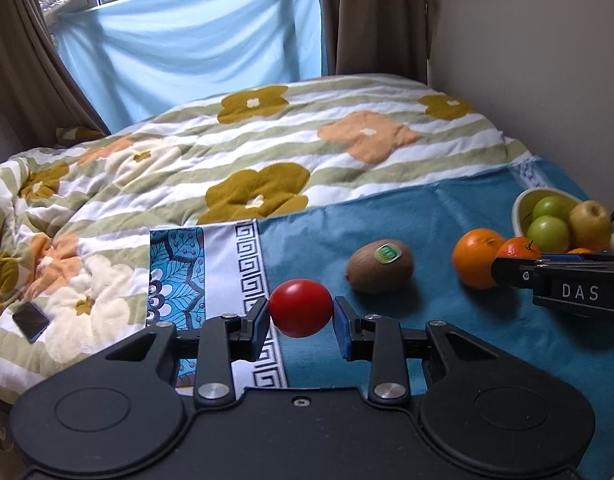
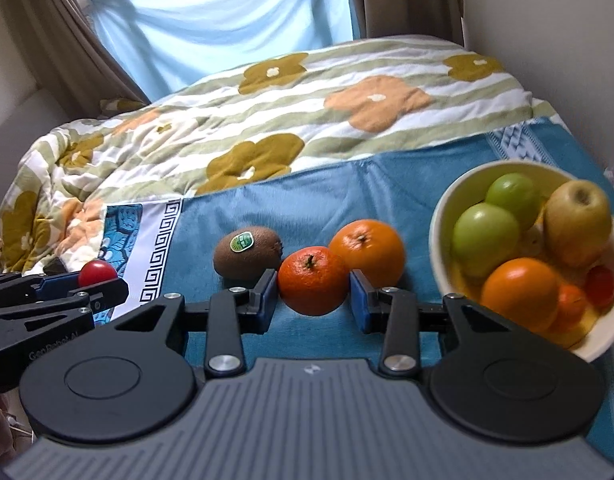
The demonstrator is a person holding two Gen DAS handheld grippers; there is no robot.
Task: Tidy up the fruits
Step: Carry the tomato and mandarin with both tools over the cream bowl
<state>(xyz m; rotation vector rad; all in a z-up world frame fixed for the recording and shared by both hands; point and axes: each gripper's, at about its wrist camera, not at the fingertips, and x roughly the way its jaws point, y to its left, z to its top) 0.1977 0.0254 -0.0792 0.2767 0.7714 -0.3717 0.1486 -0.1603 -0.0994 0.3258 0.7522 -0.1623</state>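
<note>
Red tomato [image 1: 300, 307], smooth, soft, easily bruised, pinched at its widest girth in left tongs [image 1: 300, 316] above the bed's blue blanket [image 1: 447, 328]; small tangerine [image 2: 313, 280], light, yielding peel, bracketed by right tongs [image 2: 313, 298], contact uncertain, bowl [image 2: 441, 216] right.

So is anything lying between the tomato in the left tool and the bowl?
Yes. The kiwi and the large orange lie on the blue cloth between the tomato and the bowl, and the right tool with its tangerine sits in front of the bowl. The left tool would likely go over them.
</note>
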